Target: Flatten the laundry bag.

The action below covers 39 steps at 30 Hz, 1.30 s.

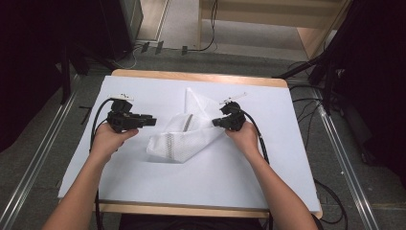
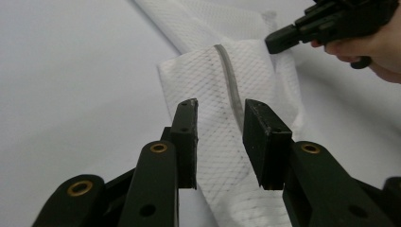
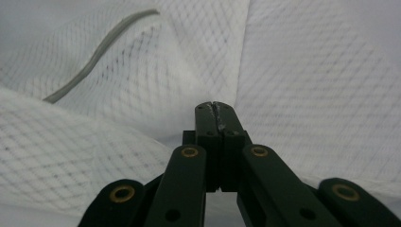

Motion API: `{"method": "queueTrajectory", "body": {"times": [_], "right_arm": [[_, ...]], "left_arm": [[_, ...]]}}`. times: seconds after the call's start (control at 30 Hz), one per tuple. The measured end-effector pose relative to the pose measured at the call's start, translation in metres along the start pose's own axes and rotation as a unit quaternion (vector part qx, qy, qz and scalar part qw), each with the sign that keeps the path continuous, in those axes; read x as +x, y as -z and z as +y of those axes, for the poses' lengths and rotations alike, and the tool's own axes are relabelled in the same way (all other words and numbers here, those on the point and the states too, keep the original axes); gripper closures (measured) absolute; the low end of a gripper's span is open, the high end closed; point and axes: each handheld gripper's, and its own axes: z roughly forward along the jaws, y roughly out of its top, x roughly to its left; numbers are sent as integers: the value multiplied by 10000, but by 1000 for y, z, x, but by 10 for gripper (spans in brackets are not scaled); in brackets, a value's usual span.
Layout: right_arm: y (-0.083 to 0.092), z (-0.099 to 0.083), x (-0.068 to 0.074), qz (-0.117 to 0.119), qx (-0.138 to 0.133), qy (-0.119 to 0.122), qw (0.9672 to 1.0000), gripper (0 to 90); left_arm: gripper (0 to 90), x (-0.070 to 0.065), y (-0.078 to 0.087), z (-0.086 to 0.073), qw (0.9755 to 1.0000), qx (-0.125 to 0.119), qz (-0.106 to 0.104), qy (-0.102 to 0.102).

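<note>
We've got the white mesh bag [image 1: 184, 134] crumpled mid-frame on the table [image 1: 119, 182]. Our right gripper [image 1: 216, 123] is clamped tight at its right edge, and the left gripper [image 1: 152, 120] sits parted just left of it, holding nothing.

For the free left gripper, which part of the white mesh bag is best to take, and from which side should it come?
Probably the near folded end of the white mesh laundry bag, beside the grey zipper strip. The open left gripper already faces it from the left, and that end lies flat on the white table cover. The right gripper, jaws shut, appears to pinch the opposite edge.
</note>
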Motion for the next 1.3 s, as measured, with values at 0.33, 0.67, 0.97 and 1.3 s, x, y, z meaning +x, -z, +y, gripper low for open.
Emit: {"method": "queueTrajectory", "body": {"times": [0.33,0.67,0.97,1.3], "right_arm": [[4,-22,14,98,172,125,9997,900],[4,-36,18,125,130,119,9998,900],[5,-42,19,117,-5,104,9999,900],[6,-45,20,103,-91,54,9999,893]], "left_arm": [[640,11,-25,8,9997,233,69,-22],[622,18,-57,21,9986,410,147,-302],[599,20,-94,27,9976,521,212,-410],[510,17,-119,23,9962,612,235,-574]]}}
